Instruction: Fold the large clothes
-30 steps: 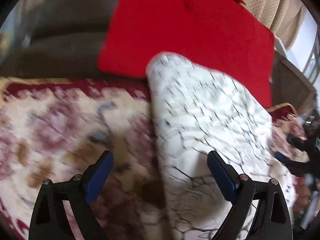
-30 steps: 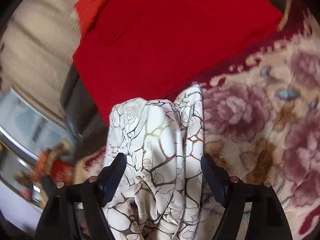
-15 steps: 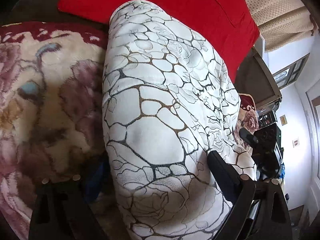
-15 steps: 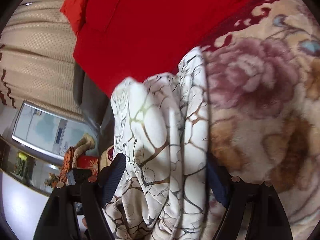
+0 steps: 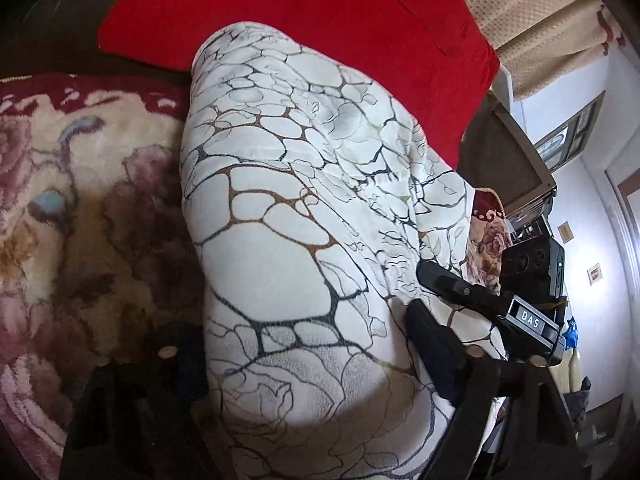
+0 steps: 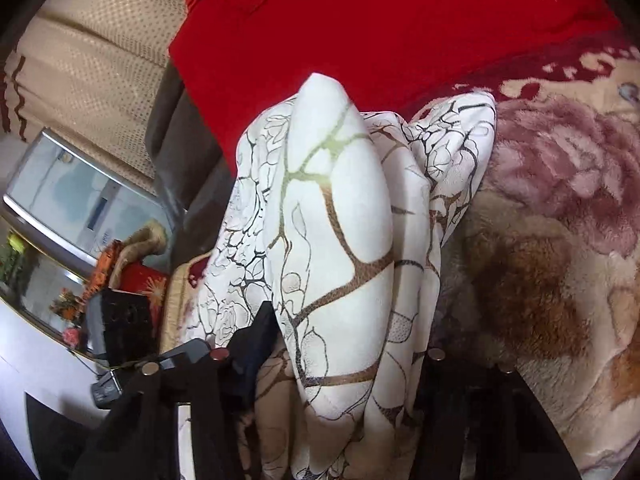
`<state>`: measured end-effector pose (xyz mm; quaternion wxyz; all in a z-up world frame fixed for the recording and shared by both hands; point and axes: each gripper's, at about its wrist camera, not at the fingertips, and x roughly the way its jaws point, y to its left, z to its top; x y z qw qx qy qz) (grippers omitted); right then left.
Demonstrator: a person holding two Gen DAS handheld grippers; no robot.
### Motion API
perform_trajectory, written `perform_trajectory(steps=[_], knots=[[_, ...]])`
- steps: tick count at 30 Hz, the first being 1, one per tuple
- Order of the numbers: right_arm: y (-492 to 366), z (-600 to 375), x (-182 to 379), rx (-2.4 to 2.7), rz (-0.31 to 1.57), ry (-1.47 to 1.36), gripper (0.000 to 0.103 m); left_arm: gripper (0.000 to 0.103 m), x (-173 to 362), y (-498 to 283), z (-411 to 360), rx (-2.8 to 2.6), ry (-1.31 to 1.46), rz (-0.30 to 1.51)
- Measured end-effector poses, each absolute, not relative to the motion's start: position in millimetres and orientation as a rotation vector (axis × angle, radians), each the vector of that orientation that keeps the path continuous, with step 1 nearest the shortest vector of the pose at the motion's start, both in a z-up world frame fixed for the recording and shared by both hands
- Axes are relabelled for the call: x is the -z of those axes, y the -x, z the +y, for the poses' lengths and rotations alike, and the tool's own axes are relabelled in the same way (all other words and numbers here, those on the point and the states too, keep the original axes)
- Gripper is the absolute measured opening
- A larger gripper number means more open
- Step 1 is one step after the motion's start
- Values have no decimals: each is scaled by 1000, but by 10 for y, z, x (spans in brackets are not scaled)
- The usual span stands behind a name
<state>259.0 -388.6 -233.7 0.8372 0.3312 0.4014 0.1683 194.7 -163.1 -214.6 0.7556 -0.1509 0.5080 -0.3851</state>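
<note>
White veined garment [image 5: 304,240], one; red cushion [image 5: 304,12], one.

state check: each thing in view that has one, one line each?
white patterned garment: bunched in a thick fold, lying on the blanket, far end against the red cloth
left gripper: jaws just closing, garment fold between them
right gripper: jaws just closing, garment fold between them
floral blanket: spread flat under the garment
red cloth: lying flat behind the garment

White garment [image 5: 304,264] hides left tongs' [image 5: 304,356] left finger; bottom edge cuts garment off.
</note>
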Motion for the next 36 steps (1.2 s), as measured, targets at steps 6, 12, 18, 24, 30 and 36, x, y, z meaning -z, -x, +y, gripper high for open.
perform_trajectory(steps=[6,12,18,24,30,36], knots=[[-2568,-3706,2174,-346,817,-650,50,62,2020,-1886,-1609,830,332,1068],[-2508,-3543,2010,-369,760,-617,46,57,1799,-1771,-1558,804,316,1006],[-2422,-3267,1845,-431,702,-562,43,57,1578,-1589,-1286,744,282,943],[-2394,-3011,1763,-515,670,-560,41,57,1525,-1499,-1017,685,290,925],[-2429,-2845,1930,-523,750,-531,41,58,1703,-1496,-894,599,263,991],[-2614,-2973,2393,-421,965,-631,52,73,1901,-1549,-994,506,177,1053]])
